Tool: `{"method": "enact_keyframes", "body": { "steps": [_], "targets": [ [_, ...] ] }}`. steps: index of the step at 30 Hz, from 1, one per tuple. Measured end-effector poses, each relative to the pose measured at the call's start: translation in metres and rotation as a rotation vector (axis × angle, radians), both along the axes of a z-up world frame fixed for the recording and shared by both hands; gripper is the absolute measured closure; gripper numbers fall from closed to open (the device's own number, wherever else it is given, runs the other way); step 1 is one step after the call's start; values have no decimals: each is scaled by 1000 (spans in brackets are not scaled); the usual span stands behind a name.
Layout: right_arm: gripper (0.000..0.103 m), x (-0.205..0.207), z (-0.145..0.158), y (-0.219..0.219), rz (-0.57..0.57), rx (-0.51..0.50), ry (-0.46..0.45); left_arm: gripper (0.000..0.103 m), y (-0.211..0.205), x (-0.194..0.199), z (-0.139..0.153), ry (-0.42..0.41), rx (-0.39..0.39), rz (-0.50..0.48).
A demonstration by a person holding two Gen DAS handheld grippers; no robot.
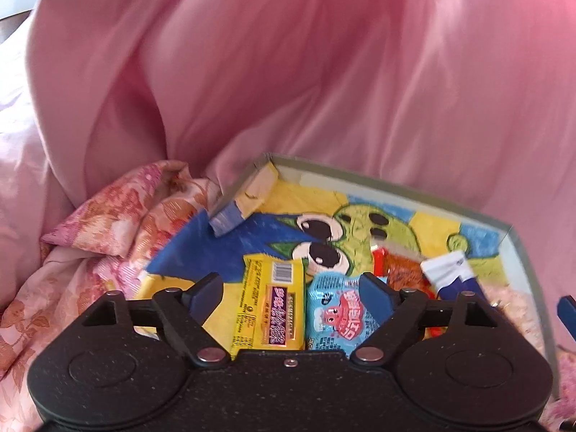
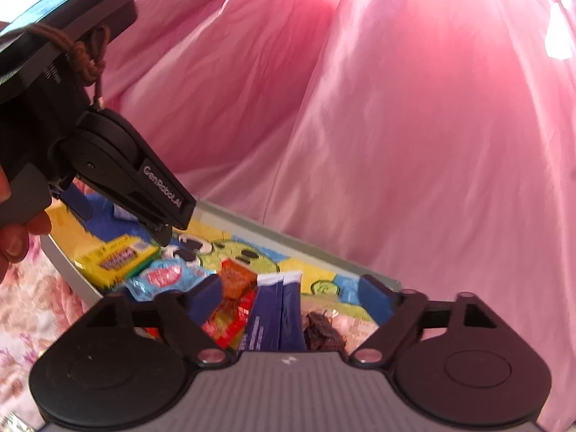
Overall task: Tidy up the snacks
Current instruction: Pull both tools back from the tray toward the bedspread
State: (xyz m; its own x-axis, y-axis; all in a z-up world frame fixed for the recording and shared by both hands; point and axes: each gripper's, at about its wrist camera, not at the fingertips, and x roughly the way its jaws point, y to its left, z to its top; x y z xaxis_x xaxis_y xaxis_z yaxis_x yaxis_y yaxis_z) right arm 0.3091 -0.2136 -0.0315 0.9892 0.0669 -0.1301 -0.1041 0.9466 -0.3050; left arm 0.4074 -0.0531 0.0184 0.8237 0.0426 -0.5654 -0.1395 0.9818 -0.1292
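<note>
A shallow box [image 1: 396, 183] with a grey rim and a painted green cartoon figure on its floor holds the snacks. In the left wrist view a yellow pack [image 1: 268, 309] and a light blue pack [image 1: 338, 318] lie side by side, with a red-orange pack [image 1: 399, 270] and a blue-white sachet [image 1: 453, 273] to their right. My left gripper [image 1: 289, 288] hovers open above the first two and holds nothing. My right gripper [image 2: 291, 288] is open over two dark blue sachets [image 2: 273, 316], with nothing pressed between its pads. A clear pack of dark dried pieces [image 2: 324, 331] lies beside them.
Pink satin cloth [image 1: 324, 72] rises close behind the box. Floral bedding [image 1: 90, 252] lies to the left. In the right wrist view the left gripper [image 2: 120, 217], held by a hand [image 2: 14, 237], hangs over the box's left end, above the box rim [image 2: 288, 241].
</note>
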Motion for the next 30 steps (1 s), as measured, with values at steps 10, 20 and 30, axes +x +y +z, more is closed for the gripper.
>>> {"method": "enact_keyframes", "body": {
  "steps": [10, 20, 30],
  "targets": [
    [0, -46, 32, -10, 11, 143, -56, 8, 21, -66, 37, -152, -25, 9],
    [0, -94, 47, -2, 59, 190, -68, 4, 42, -153, 40, -217, -7, 24],
    [0, -158, 39, 10, 99, 221, -40, 4, 70, -233, 15, -193, 44, 14]
  ]
}}
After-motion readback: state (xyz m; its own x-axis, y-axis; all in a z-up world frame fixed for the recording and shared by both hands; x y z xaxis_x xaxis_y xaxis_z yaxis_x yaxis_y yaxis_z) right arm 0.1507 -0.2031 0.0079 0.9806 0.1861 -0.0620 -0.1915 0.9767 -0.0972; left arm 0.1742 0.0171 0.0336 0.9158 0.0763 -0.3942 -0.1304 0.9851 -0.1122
